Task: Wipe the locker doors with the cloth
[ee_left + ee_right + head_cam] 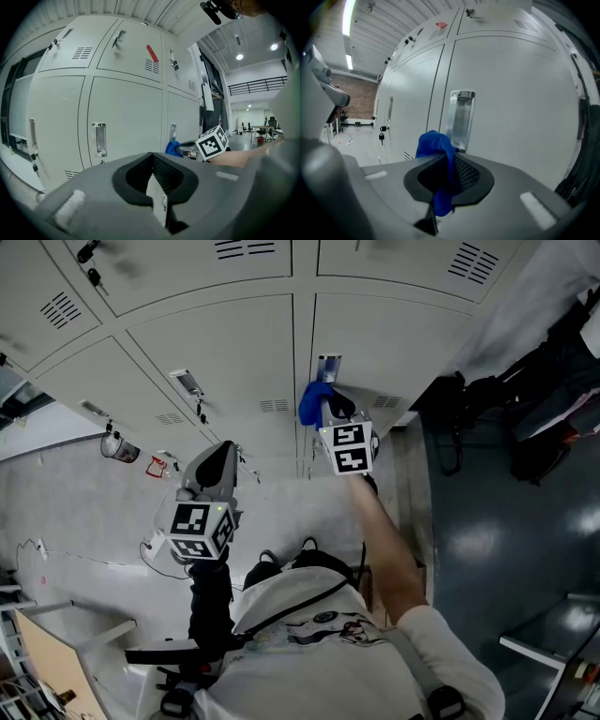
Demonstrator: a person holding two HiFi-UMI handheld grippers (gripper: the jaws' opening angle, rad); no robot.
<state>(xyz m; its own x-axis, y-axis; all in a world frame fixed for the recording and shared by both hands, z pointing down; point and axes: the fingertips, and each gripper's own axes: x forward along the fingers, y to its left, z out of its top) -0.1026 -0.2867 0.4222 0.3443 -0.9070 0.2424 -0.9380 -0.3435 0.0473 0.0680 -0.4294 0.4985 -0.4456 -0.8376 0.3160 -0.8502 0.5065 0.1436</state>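
Jaws: right gripper (448, 158) pinching cloth (433, 143) at locker door (520, 103), left gripper (152, 158) closed, grey floor (84, 507)

Pale grey floor (75, 493), ribbed ceiling (393, 28) with strip lights (347, 18) (both lit), brick wall (358, 101) beyond.

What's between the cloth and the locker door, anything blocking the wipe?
Nothing visible. The right gripper grips the blue cloth close to the locker door, near its recessed handle. The left gripper hangs off to the side, clear of that path.
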